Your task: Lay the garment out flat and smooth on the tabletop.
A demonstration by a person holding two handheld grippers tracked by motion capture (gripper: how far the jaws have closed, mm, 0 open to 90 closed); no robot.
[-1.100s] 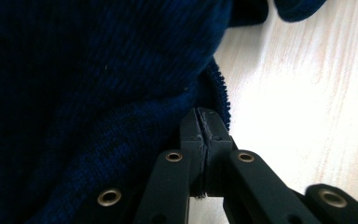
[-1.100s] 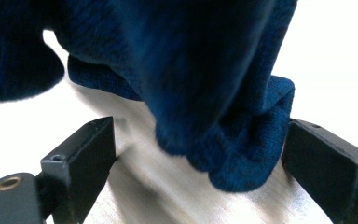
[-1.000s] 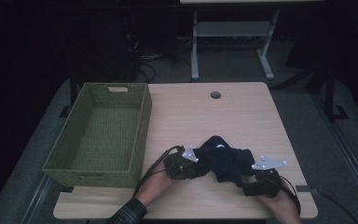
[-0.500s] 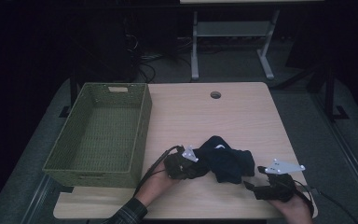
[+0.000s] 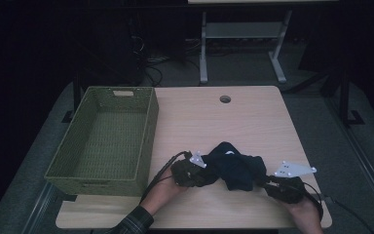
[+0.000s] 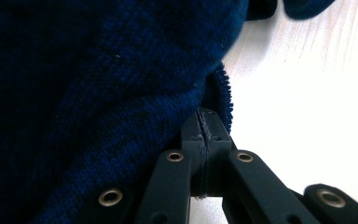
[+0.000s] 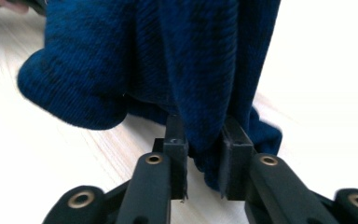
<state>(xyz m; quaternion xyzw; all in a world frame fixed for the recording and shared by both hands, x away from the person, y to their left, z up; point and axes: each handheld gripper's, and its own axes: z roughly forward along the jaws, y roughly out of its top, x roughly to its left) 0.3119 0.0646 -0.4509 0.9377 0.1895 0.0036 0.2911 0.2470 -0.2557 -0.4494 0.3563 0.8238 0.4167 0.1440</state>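
With the left hand-held gripper [image 6: 204,133] pinching the cloth's [image 5: 236,165] edge and the right [image 7: 204,161] straddling a fold, jaws apart, that fold could slip free beside the basket [image 5: 104,139].

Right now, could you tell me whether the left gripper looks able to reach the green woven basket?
Probably yes: the green woven basket stands just beside the left gripper, with bare table between. But its jaws are shut on the dark blue knitted cloth, which would come along.

A dark navy knitted garment [image 5: 233,168] lies bunched in a crumpled heap on the table [image 5: 214,126], close to the near edge, right of centre.
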